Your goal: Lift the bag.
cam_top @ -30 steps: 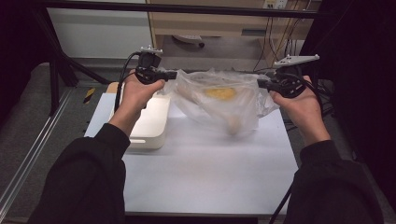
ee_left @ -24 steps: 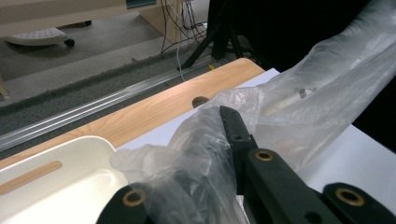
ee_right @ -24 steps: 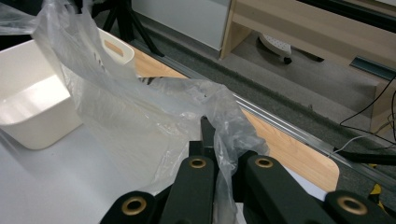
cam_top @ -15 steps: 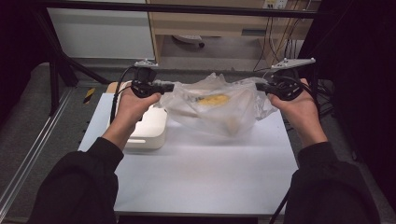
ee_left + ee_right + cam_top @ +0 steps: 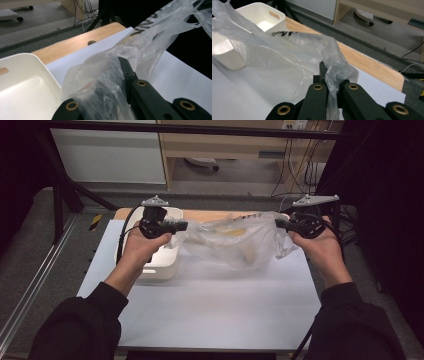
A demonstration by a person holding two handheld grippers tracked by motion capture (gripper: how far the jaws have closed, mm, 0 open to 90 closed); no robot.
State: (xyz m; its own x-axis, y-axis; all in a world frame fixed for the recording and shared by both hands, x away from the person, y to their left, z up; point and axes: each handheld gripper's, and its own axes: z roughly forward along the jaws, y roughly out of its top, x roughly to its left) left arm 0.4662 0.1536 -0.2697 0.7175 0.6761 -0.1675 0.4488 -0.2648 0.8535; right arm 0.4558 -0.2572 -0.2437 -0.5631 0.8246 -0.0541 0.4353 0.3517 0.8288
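Observation:
A clear plastic bag (image 5: 235,240) with yellowish contents hangs stretched between my two grippers over the white table (image 5: 210,310). My left gripper (image 5: 181,225) is shut on the bag's left end, and film (image 5: 100,82) bunches over its jaws in the left gripper view. On the other side my right gripper (image 5: 278,223) is shut on the bag's right end, a twisted strip of film (image 5: 334,72) pinched between its jaws. What is inside the bag is blurred through the plastic.
A white plastic bin (image 5: 160,255) sits on the table under my left hand, also seen as the bin (image 5: 259,15) beyond the bag. A wooden board (image 5: 75,45) runs along the table's far edge. Cables and a caster foot lie on the floor behind.
Both hands have sunk with the bag between them, and the left hand has shifted toward the near side over the bin. Both grips on the bag have held.

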